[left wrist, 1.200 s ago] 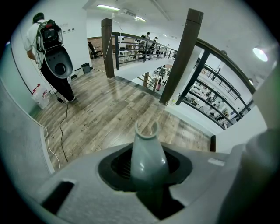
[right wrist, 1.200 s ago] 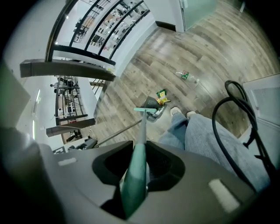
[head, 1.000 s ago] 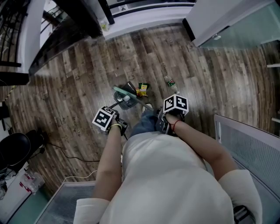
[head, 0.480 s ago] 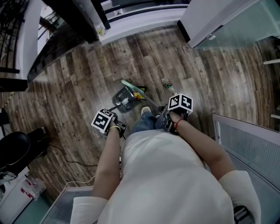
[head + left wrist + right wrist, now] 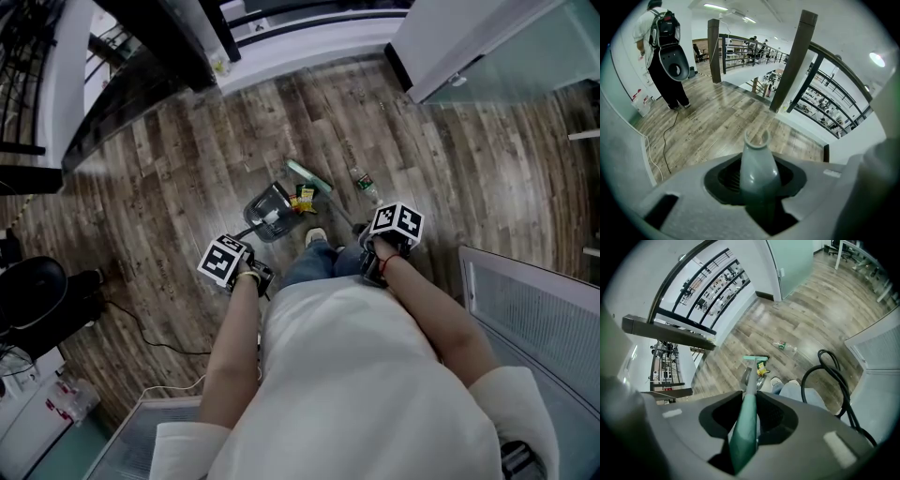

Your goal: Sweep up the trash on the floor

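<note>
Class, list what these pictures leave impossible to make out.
- Head view: print on the plastic bottle and snack wrapper, too small.
- Head view: whether the wrapper lies inside the dustpan, too small.
- Left gripper view: the pan itself, hidden under the left claw; only its grey handle shows.

No readable text, snack wrapper (image 5: pixel 303 197) print (too small to read)

Shirt: white tee (image 5: pixel 347 375), short sleeves (image 5: pixel 511 403) hanging loose.
Legs: blue jeans (image 5: pixel 314 262), and there's a pale shoe (image 5: pixel 316 237).
Wrists: red cord (image 5: pixel 382 265) on the right, yellowish band (image 5: pixel 247 273) on the left.
Left gripper (image 5: pixel 757 180): grey shell, dark hollow round the jaws, marker cube (image 5: pixel 223 260) in black-and-white squares.
Right gripper (image 5: pixel 747 416): matching grey shell, its own checkered cube (image 5: pixel 397 221), black cable (image 5: pixel 802 383) looping beside it.
</note>
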Demonstrator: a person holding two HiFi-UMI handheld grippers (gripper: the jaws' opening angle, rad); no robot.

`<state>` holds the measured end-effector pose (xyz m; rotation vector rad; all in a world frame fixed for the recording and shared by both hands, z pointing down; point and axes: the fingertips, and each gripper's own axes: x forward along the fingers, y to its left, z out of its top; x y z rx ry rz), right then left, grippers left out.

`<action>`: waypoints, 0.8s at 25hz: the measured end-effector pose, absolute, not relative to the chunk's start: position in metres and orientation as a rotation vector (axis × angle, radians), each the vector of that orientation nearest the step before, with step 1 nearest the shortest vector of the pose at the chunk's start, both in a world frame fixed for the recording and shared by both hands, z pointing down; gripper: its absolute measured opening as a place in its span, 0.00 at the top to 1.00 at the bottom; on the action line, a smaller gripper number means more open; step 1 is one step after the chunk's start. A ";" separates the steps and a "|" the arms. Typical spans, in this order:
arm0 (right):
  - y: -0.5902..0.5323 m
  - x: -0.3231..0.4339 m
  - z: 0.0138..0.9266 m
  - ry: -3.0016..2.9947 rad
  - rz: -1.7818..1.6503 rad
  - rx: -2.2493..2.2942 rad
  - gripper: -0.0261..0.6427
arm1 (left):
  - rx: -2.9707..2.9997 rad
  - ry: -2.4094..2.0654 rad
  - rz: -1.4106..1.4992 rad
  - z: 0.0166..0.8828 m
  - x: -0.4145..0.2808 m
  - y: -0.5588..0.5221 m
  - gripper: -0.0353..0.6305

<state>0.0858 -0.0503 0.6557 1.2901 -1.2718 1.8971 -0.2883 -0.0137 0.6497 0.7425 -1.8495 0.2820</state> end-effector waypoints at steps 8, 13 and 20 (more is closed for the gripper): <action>-0.054 0.106 0.669 -1.206 1.918 1.389 0.81 | 0.743 -1.849 0.291 0.650 -0.288 -0.017 0.76; -0.055 0.120 0.680 -1.166 1.895 1.435 0.81 | 0.740 -1.851 0.304 0.651 -0.286 -0.021 0.76; -0.051 0.122 0.687 -1.091 1.889 1.458 0.81 | 0.737 -1.851 0.315 0.652 -0.284 -0.024 0.76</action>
